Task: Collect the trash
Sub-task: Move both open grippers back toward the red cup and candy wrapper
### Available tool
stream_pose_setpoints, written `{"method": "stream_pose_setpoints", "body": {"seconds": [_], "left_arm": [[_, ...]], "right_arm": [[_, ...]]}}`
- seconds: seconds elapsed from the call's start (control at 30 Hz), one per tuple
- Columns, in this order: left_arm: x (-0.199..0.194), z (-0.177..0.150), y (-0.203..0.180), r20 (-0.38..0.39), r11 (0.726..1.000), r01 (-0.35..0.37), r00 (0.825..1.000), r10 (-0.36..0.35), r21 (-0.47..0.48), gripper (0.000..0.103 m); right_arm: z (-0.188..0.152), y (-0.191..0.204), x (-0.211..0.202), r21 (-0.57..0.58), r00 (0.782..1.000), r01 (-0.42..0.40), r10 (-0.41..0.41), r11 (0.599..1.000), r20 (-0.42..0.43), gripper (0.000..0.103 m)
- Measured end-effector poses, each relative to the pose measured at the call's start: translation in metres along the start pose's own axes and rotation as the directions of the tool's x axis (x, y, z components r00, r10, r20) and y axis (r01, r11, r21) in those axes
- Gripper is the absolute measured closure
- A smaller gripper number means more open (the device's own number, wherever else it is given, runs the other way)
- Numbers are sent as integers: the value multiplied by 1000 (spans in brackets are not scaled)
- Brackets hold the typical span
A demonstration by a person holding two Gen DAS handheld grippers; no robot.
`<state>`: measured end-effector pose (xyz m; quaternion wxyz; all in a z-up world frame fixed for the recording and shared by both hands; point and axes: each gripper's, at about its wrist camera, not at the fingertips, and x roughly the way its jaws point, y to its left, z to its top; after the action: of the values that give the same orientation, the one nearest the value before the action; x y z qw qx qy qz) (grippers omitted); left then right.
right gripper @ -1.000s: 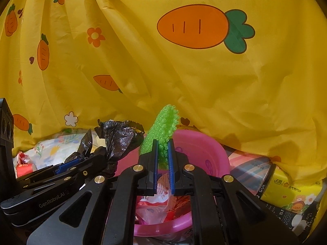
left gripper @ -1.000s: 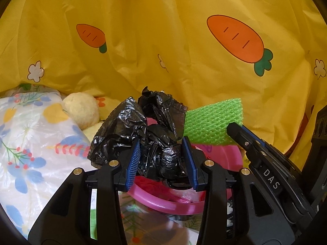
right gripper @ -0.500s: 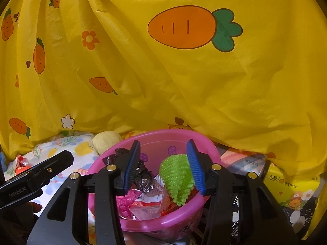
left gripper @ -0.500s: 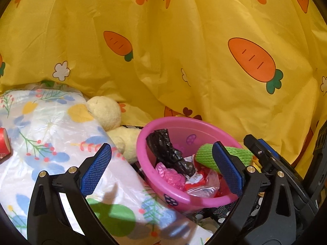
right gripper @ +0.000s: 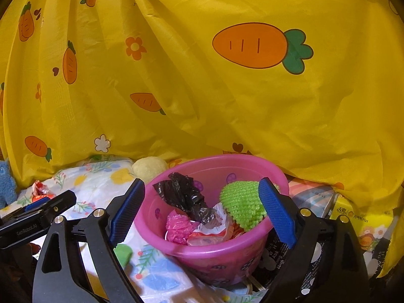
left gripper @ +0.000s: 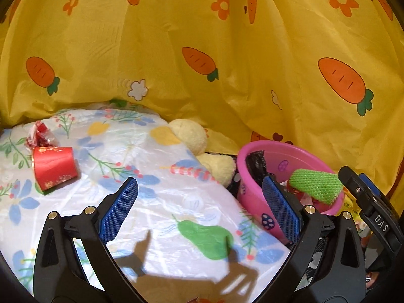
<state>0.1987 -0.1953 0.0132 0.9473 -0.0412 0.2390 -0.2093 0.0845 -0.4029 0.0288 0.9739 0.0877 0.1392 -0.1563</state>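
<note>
**Q:** What state are your two grippers in, and why?

**A:** My left gripper (left gripper: 199, 212) stands fully spread with nothing between its blue pads, over the floral plastic sheet (left gripper: 156, 202). My right gripper (right gripper: 202, 212) is opening its jaws; they frame the pink basin (right gripper: 217, 255) without pressing on it or its contents. I judge both are empty because their loads now lie in the basin.

**Q:** Where is the trash, and how many pieces?

**A:** In the basin I count one black plastic bag (right gripper: 186, 197), one green foam net (right gripper: 242, 207), one pink plastic scrap (right gripper: 179, 227), and red-and-white wrapper material (right gripper: 214, 234) whose number I cannot tell. Outside it, on the sheet, lie one red paper cup (left gripper: 54, 168) on its side and one crumpled red wrapper (left gripper: 40, 135) just beyond it, well apart from the basin.

**Q:** Next step?

**A:** Probably the cup; my left gripper is nearer to it.
</note>
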Motion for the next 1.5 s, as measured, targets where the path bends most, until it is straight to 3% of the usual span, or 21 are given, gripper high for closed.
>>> {"method": "stream_pose_setpoints", "body": {"seconds": [0.17, 0.4, 0.73, 0.87, 1.2, 1.33, 1.5], "left_arm": [[-25, -4, 31, 6, 994, -106, 994, 106, -14, 6], [-57, -9, 81, 13, 965, -256, 966, 257, -47, 6], [-88, -7, 143, 37, 923, -366, 927, 373, -122, 6], [-93, -2, 169, 30, 890, -432, 897, 441, -146, 6], [-105, 15, 258, -3, 762, -578, 797, 604, -293, 6], [-99, 21, 278, -14, 735, -599, 778, 628, -318, 6], [-85, 18, 295, -27, 715, -613, 765, 643, -336, 6]], "right_arm": [[-5, 15, -6, 14, 999, -38, 38, 999, -9, 11], [-14, 56, -7, 0, 990, -131, 131, 991, -44, 7], [-21, 132, 3, -82, 962, -261, 252, 962, -108, 7], [-23, 173, 12, -127, 934, -341, 319, 932, -161, 7], [-37, 291, 62, -235, 849, -497, 412, 835, -332, 7], [-46, 324, 83, -256, 826, -524, 410, 813, -388, 7], [-62, 352, 96, -270, 817, -527, 394, 806, -420, 7]]}}
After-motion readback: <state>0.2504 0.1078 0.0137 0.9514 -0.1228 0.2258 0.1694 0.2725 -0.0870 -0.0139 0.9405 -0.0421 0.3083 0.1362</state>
